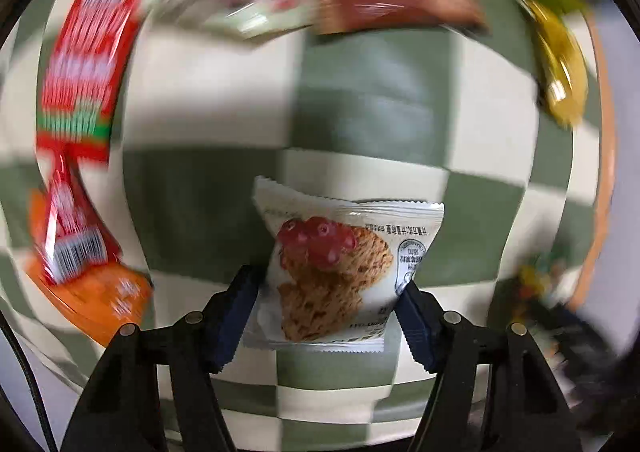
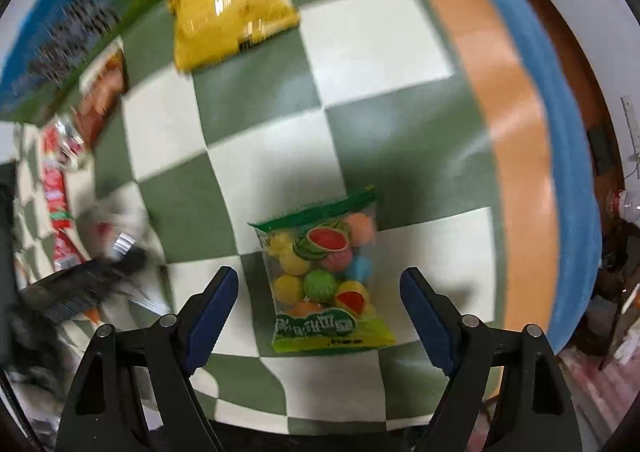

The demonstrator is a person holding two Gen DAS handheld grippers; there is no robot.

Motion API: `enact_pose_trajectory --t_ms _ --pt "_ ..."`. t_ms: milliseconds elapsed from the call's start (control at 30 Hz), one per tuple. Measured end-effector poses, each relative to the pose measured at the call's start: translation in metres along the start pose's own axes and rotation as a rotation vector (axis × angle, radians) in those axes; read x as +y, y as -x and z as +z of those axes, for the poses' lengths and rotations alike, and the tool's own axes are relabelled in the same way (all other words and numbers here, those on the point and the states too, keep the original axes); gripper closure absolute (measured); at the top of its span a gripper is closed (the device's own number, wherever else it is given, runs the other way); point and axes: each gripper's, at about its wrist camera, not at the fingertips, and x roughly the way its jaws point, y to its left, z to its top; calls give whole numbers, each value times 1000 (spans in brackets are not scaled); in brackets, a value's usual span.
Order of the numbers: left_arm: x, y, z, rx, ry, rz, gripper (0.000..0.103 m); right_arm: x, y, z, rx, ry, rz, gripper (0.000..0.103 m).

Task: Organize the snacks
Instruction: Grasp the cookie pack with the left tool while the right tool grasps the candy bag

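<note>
**Jaw status: left clamped, right spread**

Left gripper (image 1: 330,292): jaws closed in on a white cookie packet (image 1: 340,272), pads pressed against both side edges. Packet held upright above the green-and-white checked cloth (image 1: 200,100), clear of its surface. Surroundings motion-blurred: red wrapper (image 1: 86,52) and orange pouch (image 1: 104,300) at left.

Right gripper (image 2: 320,304): jaws spread wide, nothing between the pads in contact. Flat on the cloth between the two fingers: fruit-candy bag (image 2: 324,276), apart from both. Farther off: yellow bag (image 2: 228,8).
</note>
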Motion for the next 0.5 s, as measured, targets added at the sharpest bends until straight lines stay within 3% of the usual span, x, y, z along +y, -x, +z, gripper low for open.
enact_pose_trajectory --t_ms 67,100,300,500 --pt "10 -3 -1 23 25 -50 38 6 -14 2 37 10 -7 44" --pt "12 -2 -1 24 15 -56 38 8 -19 2 42 18 -21 48" --pt "-4 -8 -3 32 -86 14 35 30 -15 6 2 89 43 49" --pt "-23 -7 -10 -42 -121 95 35 29 -19 8 26 83 55 41"
